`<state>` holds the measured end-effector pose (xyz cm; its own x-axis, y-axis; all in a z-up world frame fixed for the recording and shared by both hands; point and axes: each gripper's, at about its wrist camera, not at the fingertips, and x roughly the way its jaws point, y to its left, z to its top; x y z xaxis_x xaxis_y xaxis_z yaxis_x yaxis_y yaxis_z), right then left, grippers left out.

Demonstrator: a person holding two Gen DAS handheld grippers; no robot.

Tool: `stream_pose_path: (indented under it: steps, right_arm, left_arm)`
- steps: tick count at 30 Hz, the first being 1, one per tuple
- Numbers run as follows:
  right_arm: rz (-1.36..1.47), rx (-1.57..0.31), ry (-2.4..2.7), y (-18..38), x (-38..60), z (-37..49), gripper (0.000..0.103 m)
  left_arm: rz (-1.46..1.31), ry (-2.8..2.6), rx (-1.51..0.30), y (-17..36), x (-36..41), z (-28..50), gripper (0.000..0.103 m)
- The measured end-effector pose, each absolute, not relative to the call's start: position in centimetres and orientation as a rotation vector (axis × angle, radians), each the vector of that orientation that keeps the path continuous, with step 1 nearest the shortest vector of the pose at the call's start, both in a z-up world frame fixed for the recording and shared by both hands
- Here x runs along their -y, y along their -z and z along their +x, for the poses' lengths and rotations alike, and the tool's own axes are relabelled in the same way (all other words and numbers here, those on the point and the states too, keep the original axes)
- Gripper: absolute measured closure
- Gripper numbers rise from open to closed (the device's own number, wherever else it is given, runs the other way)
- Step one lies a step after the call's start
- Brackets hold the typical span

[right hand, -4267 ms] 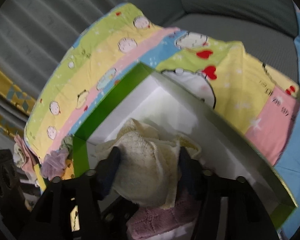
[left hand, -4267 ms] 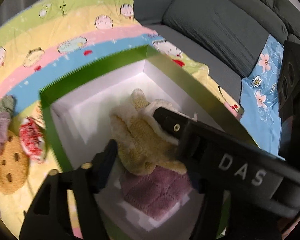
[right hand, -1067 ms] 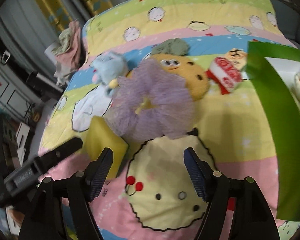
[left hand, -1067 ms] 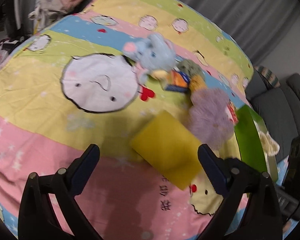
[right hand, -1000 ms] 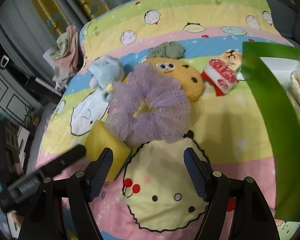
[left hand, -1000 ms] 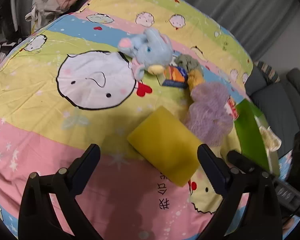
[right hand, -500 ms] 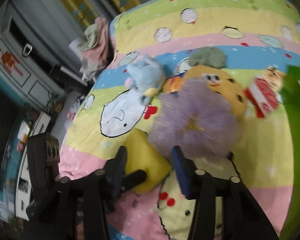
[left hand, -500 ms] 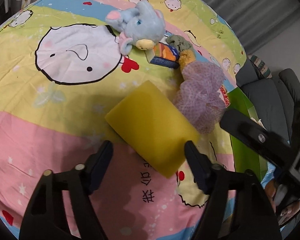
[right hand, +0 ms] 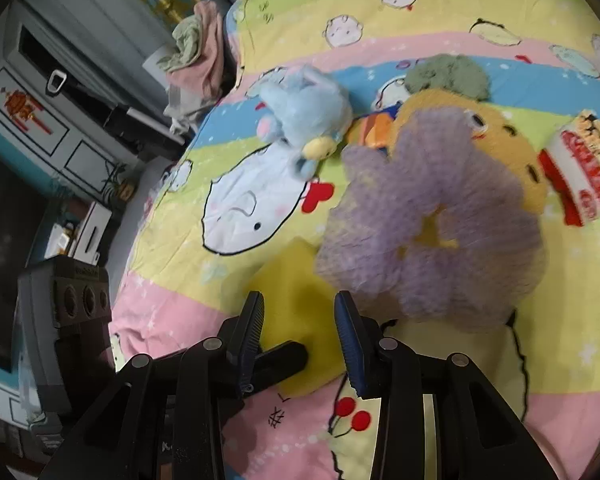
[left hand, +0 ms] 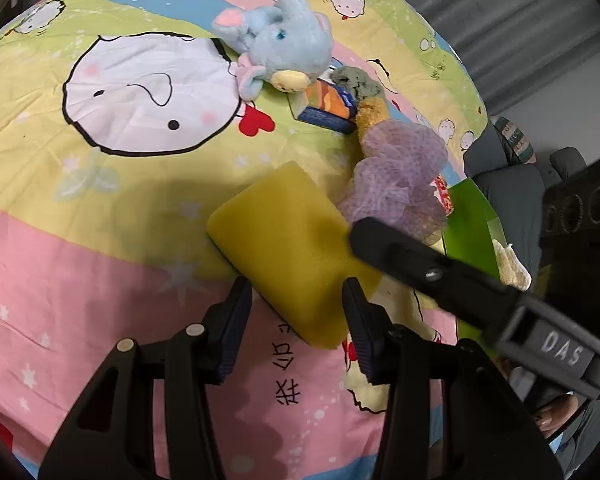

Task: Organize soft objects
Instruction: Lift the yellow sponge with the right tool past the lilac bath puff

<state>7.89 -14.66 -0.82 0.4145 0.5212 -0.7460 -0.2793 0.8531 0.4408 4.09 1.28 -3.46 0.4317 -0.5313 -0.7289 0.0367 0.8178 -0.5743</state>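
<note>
Left gripper (left hand: 296,300): jaws closing around the near end of the yellow sponge (left hand: 288,240), pads not yet pressing. Sponge lies flat on the cartoon bedspread (left hand: 100,240), beside the purple mesh pouf (left hand: 400,184). Right gripper (right hand: 300,320): jaws closing above the sponge's other end, apparently for a shared lift toward the green box (left hand: 468,224).

soft indoor light, fisheye-bent edges, motion blur in right view

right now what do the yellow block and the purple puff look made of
Yellow block: probably foam sponge, matte, with soft rounded corners and a fine porous-looking face. Purple puff: seemingly gathered nylon mesh, like a bath pouf, semi-sheer with ruffled folds; blur hides the weave.
</note>
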Motion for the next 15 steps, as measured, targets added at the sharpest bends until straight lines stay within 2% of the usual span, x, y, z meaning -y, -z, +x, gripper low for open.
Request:
stream_pose_path:
  steps: [15]
  right_arm:
    - [0.301,-1.087,-0.499,2.8,14.9,8.9,0.063]
  left_arm:
    - [-0.487,0.371,-1.071,3.5,-0.9,4.1,0.058]
